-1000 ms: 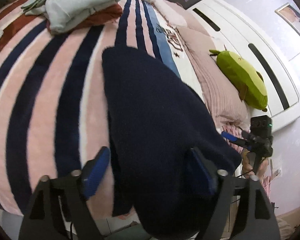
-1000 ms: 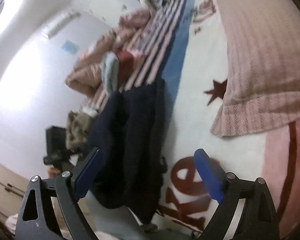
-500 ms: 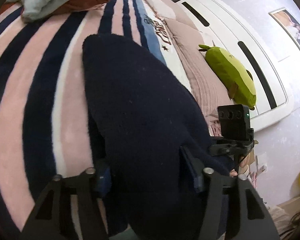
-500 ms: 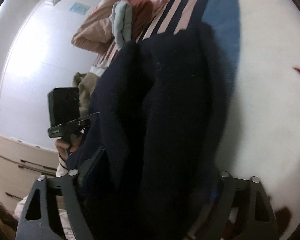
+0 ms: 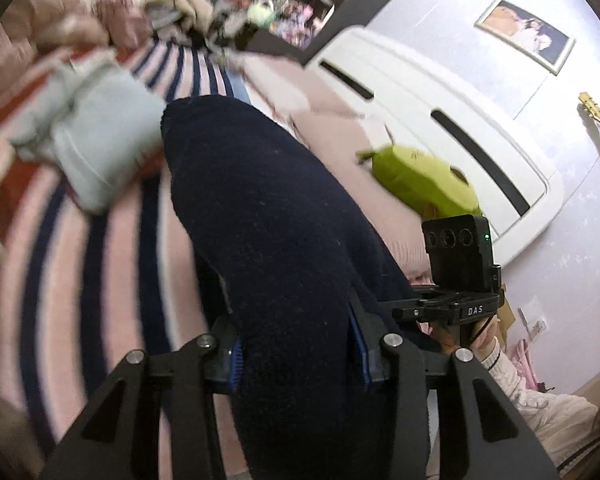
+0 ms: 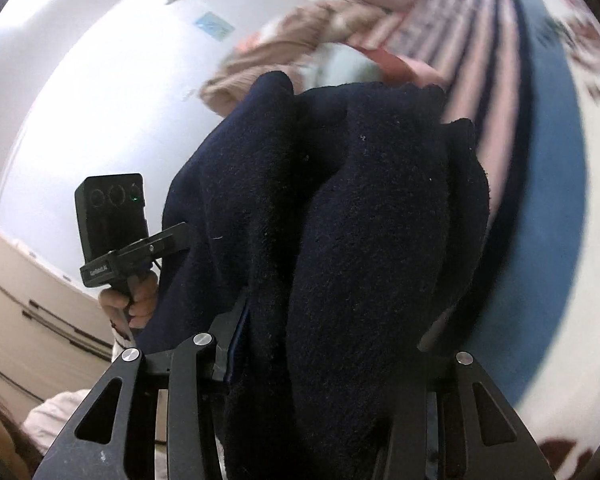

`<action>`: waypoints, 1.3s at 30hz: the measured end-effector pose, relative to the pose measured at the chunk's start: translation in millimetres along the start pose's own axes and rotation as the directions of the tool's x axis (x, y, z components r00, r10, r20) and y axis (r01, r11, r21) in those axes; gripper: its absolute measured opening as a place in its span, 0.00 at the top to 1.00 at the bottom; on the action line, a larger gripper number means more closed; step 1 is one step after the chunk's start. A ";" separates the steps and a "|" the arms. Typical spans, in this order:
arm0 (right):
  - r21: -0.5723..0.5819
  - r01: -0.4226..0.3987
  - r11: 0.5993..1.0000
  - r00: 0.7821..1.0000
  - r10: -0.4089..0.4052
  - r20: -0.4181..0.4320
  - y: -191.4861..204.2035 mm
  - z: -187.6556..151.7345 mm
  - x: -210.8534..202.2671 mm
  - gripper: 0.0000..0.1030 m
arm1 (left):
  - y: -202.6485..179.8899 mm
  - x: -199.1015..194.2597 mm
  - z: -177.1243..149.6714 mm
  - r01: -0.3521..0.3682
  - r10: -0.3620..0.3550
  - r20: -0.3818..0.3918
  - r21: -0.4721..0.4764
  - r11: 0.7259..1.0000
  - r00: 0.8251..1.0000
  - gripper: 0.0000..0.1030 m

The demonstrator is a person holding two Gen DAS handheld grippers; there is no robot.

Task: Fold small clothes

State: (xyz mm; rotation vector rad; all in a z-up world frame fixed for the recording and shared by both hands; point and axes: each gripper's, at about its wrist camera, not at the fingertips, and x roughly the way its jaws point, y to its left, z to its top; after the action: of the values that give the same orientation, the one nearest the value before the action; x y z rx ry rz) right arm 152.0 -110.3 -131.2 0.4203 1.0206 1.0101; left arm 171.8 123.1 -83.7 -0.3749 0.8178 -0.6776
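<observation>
A dark navy fleece garment [image 5: 280,240] hangs bunched between both grippers, its far end resting on the striped blanket [image 5: 112,280]. My left gripper [image 5: 298,354] has its jaws closing, and both blue pads [image 5: 236,360] press into the garment's near edge. In the right wrist view the same garment [image 6: 360,220] fills the middle. My right gripper [image 6: 328,360] is closing on it too; its left pad [image 6: 240,332] touches the fabric and the other pad is hidden by cloth. A hand [image 6: 134,304] holds the left gripper's handle beside the garment.
A folded pale blue-grey pile [image 5: 100,152] lies on the blanket at the left. A green plush toy [image 5: 424,180] rests by the white headboard [image 5: 480,132], on a pink pillow [image 5: 332,120]. A blue-and-white blanket [image 6: 548,200] spreads to the right. Pale drawers [image 6: 28,320] stand nearby.
Both grippers went from wide open to closed around the navy garment's near edge. They have risen, and the garment is lifted and bunched instead of lying flat.
</observation>
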 end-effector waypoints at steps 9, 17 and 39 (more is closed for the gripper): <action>-0.154 -0.091 0.984 0.996 0.092 -0.001 124.7 61.8 86.0 0.64 | 28.3 -147.5 30.9 -0.209 0.202 0.172 0.024 0.978 0.964 0.63; -0.166 -0.166 0.972 0.985 0.157 -0.065 204.7 100.0 192.2 0.64 | 102.8 -253.6 58.0 -0.403 0.404 0.173 -0.043 0.914 0.898 0.63; -0.021 -0.031 0.999 0.971 0.025 -0.239 167.3 125.1 330.7 0.50 | 280.9 -237.1 13.0 -0.490 0.498 -0.006 -0.195 0.850 0.867 0.40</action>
State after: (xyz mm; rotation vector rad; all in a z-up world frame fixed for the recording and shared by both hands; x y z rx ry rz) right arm 224.9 273.7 -117.9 0.2976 1.2184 1.1164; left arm 178.7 490.4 -101.4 -0.3310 0.8936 -0.1050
